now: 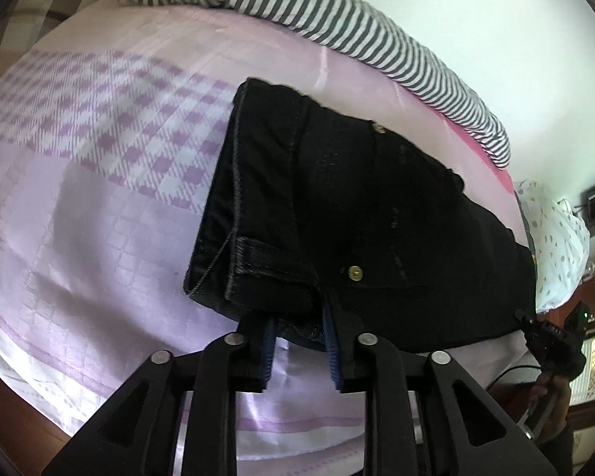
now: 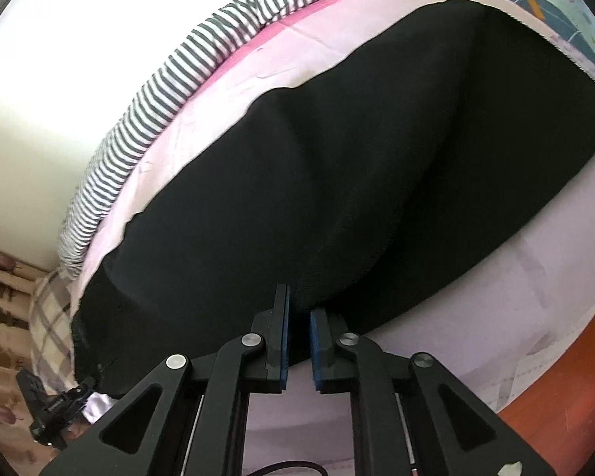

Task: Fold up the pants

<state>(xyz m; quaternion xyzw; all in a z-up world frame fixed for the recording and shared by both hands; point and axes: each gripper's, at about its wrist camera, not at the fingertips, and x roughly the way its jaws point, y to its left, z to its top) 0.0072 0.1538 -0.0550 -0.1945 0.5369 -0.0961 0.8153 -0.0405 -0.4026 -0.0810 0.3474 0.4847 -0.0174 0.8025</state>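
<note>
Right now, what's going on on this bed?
A person with a handheld gripper in each hand is folding black pants laid across a bed with a pink and lilac sheet. The left gripper is at the waistband end near the brass button, with cloth between its fingers. The right gripper is nearly shut on the near edge of the leg fabric. A striped cloth lies along the far side.

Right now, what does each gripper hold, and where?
The right gripper pinches the black pants at their near edge. The waistband corner lies between the fingers of the left gripper; a grip cannot be told.
</note>
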